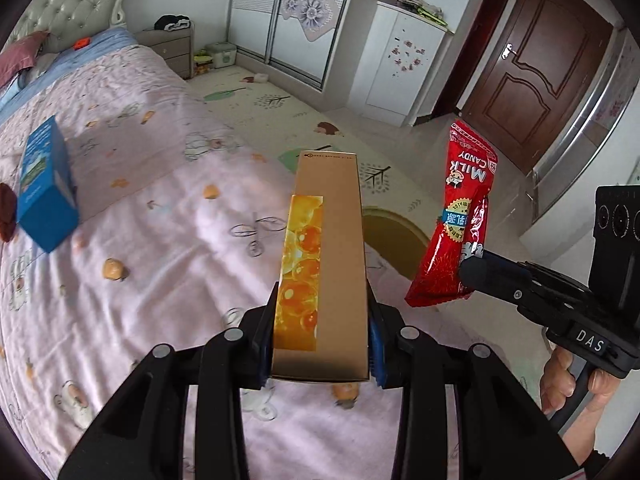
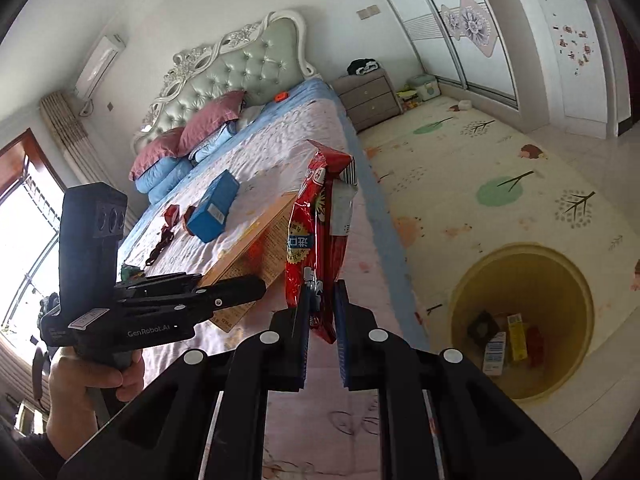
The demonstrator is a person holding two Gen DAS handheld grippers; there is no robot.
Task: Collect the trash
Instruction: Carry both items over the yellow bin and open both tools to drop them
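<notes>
My left gripper (image 1: 323, 332) is shut on a long tan box (image 1: 332, 240) with an orange picture strip, held out over the bed's edge. In the right wrist view the same tan box (image 2: 256, 236) juts from the left gripper (image 2: 244, 286). My right gripper (image 2: 322, 304) is shut on the lower end of a red milk candy wrapper (image 2: 310, 240), which stands up from its pads. From the left wrist view that wrapper (image 1: 460, 216) hangs to the right of the box. A yellow bin (image 2: 560, 268) stands on the floor mat at the right, with several pieces of trash inside; the box partly hides the bin (image 1: 396, 226).
A blue box (image 1: 46, 192) lies on the pink bedspread (image 1: 160, 200), with small dark red items (image 2: 174, 214) beside it. Pillows (image 2: 200, 128) sit at the headboard. A nightstand (image 2: 370, 98), sliding wardrobe (image 1: 296, 16) and brown door (image 1: 532, 60) line the room beyond the patterned floor mat (image 2: 480, 168).
</notes>
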